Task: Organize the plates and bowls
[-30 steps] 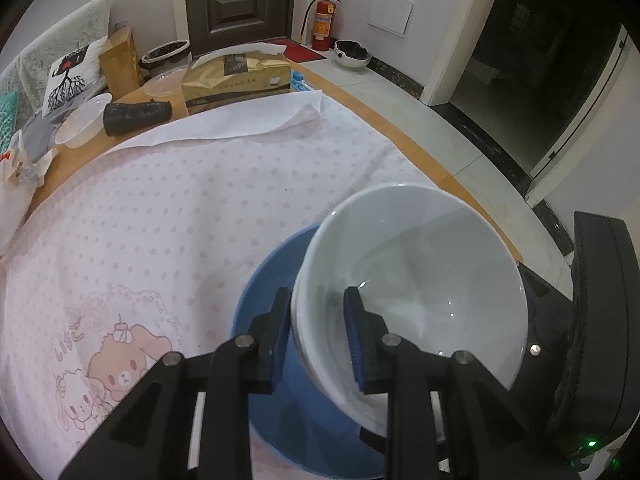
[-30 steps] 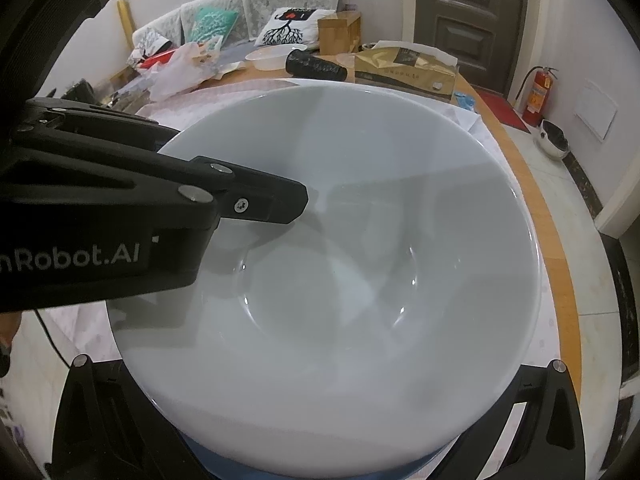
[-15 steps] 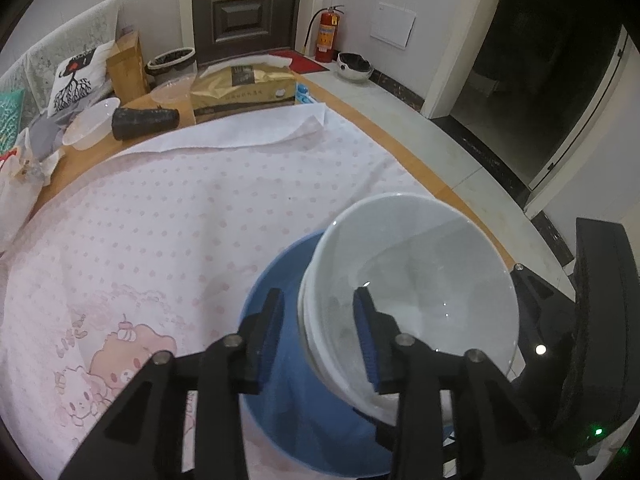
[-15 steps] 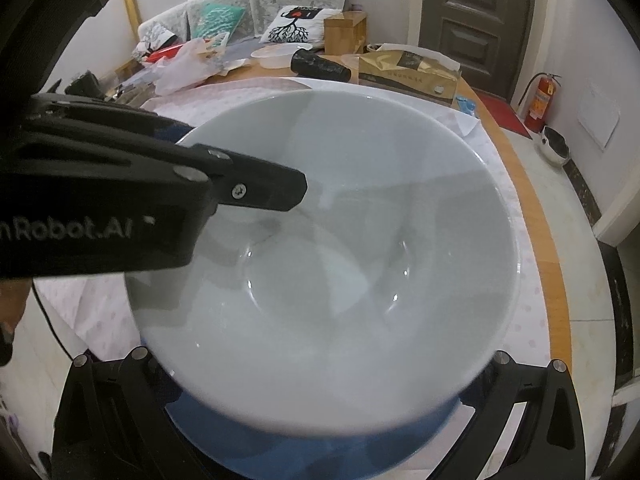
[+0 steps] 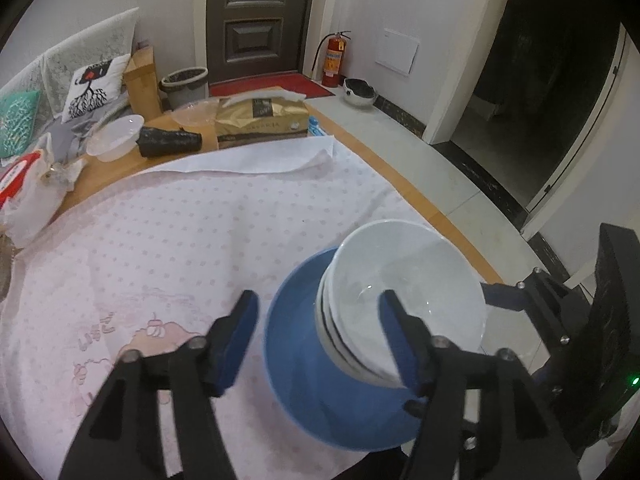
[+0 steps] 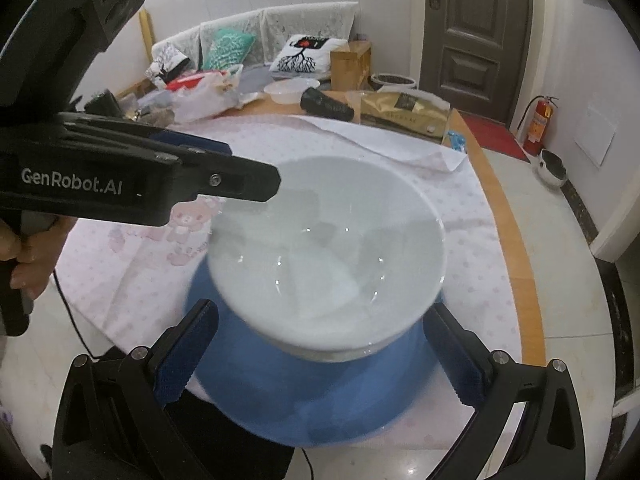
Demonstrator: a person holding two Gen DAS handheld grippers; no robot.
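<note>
A stack of white bowls [image 5: 404, 292] sits in a blue plate [image 5: 304, 364] near the table's front right edge; both also show in the right wrist view, the bowls [image 6: 328, 256] on the blue plate [image 6: 320, 396]. My left gripper [image 5: 320, 344] is open, its jaws spread wide just above and behind the stack, holding nothing. My right gripper [image 6: 320, 356] is open too, its fingers on either side of the plate's near rim, apart from it. The left gripper's body [image 6: 140, 180] reaches in from the left.
The table has a pink dotted cloth [image 5: 180, 232]. At its far side lie a gold tissue box [image 5: 260, 120], a black roll [image 5: 168, 142], clear plastic bowls [image 5: 114, 136] and bags [image 5: 28, 192]. The table edge [image 5: 420, 196] and floor are on the right.
My left gripper has let go of the white bowl's rim, opened wide and drawn back. The top bowl has settled onto the stack. The right gripper has backed away.
</note>
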